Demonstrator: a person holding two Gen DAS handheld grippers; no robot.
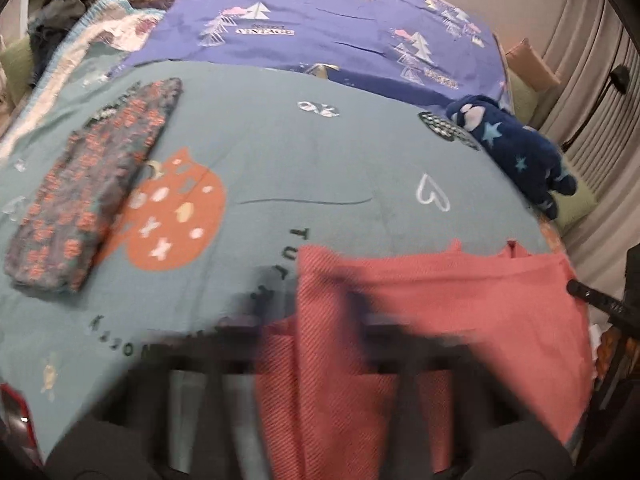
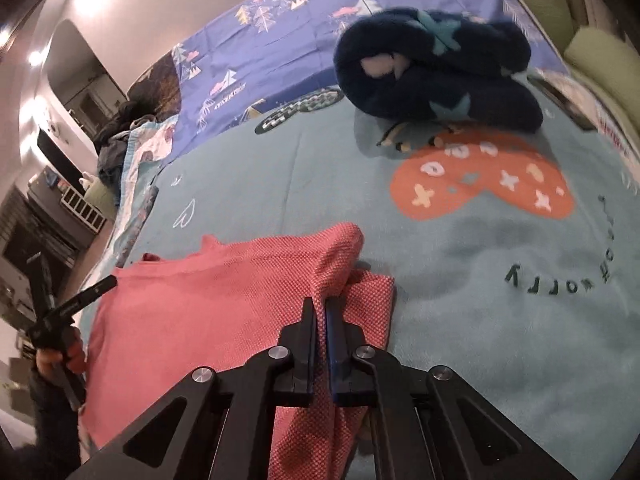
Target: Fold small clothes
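A pink knitted garment lies spread on the teal blanket at the near edge of the bed. My right gripper is shut on a raised fold of the pink garment at its right side. In the left wrist view the pink garment drapes over my left gripper, which is blurred by motion; cloth passes between its fingers. The left gripper's tip also shows in the right wrist view, at the garment's left edge.
A folded floral garment lies on the blanket at the left. A dark blue fleece piece with stars lies at the right edge. A purple sheet covers the far bed. A heap of clothes sits far left.
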